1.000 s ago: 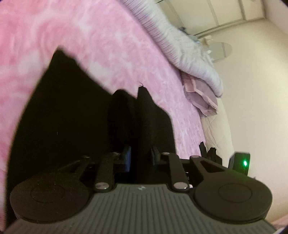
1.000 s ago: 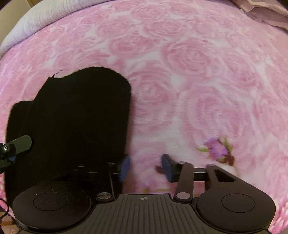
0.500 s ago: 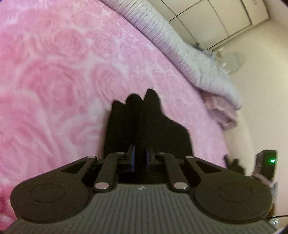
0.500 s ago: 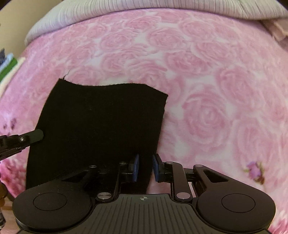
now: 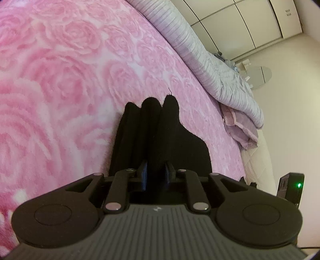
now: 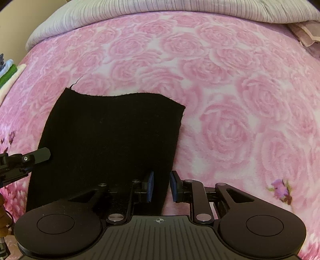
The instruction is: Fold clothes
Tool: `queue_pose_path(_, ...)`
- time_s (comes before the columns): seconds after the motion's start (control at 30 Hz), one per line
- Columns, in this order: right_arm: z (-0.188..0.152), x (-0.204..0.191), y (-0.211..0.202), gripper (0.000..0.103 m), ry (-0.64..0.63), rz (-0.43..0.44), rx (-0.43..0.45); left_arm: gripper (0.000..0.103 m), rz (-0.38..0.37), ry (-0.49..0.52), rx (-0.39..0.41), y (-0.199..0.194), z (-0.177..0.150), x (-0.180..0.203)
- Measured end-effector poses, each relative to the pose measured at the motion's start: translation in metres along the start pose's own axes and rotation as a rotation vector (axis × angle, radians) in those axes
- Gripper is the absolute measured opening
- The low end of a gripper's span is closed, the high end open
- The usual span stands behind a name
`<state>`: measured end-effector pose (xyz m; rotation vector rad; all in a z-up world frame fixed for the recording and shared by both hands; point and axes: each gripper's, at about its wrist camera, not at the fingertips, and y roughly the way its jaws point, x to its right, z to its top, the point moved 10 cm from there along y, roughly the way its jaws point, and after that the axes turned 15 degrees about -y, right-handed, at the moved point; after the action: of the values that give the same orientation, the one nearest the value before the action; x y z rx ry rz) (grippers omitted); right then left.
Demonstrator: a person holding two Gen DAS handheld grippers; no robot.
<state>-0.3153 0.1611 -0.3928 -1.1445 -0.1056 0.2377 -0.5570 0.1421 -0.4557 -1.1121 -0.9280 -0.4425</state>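
A black garment (image 6: pixel 108 132) lies spread on the pink rose-patterned blanket (image 6: pixel 230 100). In the left wrist view it (image 5: pixel 160 136) bunches into folds that run up from the jaws. My left gripper (image 5: pixel 156 174) is shut on the garment's near left edge; its finger also shows at the left of the right wrist view (image 6: pixel 38 156). My right gripper (image 6: pixel 161 185) is closed on the garment's near right corner, cloth filling the narrow gap between its blue pads (image 6: pixel 150 185).
A grey ribbed duvet (image 6: pixel 180 10) lies rolled along the far edge of the bed. A mauve pillow (image 5: pixel 240 130) lies at its end. White wardrobe doors (image 5: pixel 250 24) and a wall stand beyond. Folded green and white items (image 6: pixel 8 72) sit off the bed's left side.
My right gripper went from open over the blanket to closed on the garment's right corner. The garment has been pulled flatter and wider. My left gripper kept its hold and tilted lower.
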Motion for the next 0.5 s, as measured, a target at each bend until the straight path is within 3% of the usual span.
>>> queue_pose_path(0.13, 0.000, 0.003, 0.001, 0.024, 0.001, 0.000, -0.001, 0.028, 0.007, 0.027, -0.025, 0.006, -0.005, 0.002)
queue_pose_path(0.2, -0.001, 0.010, 0.004, 0.038, 0.011, -0.021, -0.003, 0.028, 0.006, 0.035, -0.027, 0.008, -0.006, 0.003)
queue_pose_path(0.23, -0.002, 0.017, 0.007, 0.051, 0.025, -0.039, -0.005, 0.028, 0.004, 0.034, -0.026, 0.009, -0.006, 0.002)
queue_pose_path(0.27, -0.003, 0.023, 0.008, 0.056, 0.043, -0.046, -0.005, 0.021, 0.001, 0.033, -0.026, 0.009, -0.006, 0.002)
queue_pose_path(0.37, -0.006, 0.030, 0.009, 0.056, 0.097, 0.005, 0.004, 0.010, 0.007, 0.077, -0.012, 0.009, -0.007, 0.004)
queue_pose_path(0.5, -0.006, 0.026, 0.004, 0.056, 0.113, 0.033, 0.016, 0.009, -0.033, 0.125, 0.048, -0.013, -0.009, 0.019)
